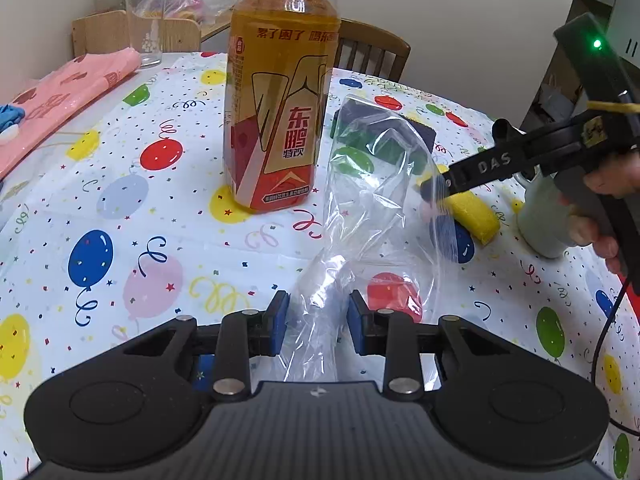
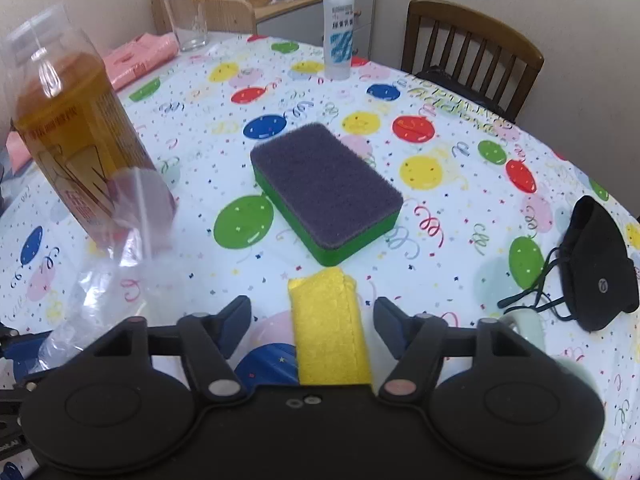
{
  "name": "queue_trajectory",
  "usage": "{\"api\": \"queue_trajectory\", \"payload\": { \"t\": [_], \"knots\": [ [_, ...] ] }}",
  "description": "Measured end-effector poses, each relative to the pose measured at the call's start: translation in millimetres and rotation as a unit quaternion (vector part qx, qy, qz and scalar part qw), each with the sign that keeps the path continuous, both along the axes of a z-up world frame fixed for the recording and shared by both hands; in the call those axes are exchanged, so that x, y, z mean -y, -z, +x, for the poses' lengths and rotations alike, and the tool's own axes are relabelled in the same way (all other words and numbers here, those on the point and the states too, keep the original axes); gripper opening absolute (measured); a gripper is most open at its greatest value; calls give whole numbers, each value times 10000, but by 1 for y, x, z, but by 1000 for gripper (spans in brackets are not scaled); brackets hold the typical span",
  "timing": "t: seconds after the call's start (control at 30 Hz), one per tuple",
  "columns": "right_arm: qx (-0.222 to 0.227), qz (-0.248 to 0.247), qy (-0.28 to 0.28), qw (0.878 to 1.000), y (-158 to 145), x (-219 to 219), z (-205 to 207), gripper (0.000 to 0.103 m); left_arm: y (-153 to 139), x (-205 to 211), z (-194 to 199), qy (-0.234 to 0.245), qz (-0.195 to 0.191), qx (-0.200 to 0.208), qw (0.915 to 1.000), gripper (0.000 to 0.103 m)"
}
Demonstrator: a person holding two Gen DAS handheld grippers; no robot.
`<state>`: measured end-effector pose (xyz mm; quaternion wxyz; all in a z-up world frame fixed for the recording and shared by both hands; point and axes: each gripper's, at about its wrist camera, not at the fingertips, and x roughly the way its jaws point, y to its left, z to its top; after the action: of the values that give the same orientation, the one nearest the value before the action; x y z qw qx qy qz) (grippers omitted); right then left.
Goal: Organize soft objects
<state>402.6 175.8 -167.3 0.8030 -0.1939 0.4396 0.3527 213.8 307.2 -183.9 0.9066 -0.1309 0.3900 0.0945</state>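
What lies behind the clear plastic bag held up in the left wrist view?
Through the clear plastic bag you can see the green sponge with its dark scouring top, a yellow sponge and the right claw. The film's glare blurs their edges and the tablecloth pattern.

place: home dining room | cues: balloon-print tablecloth, wooden chair, cluttered cabinet

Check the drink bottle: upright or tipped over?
Upright. The drink bottle stands on its base on the tablecloth, neck pointing up.
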Motion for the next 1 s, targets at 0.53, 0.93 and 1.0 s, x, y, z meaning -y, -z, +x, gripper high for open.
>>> {"api": "queue_trajectory", "payload": {
  "t": [0.53, 0.93, 1.0],
  "knots": [
    [64, -120, 116, 9998, 9, 4, -6, 39, 0, 2, 0, -113, -10, 16, 9999, 29],
    [-19, 450, 274, 9986, -26, 36, -40, 37, -20, 15, -3, -84, -96, 217, 9997, 28],
    [-31, 562, 304, 9980, -35, 46, -47, 37, -26, 19, -3, -55, -126, 266, 9996, 28]
  ]
}}
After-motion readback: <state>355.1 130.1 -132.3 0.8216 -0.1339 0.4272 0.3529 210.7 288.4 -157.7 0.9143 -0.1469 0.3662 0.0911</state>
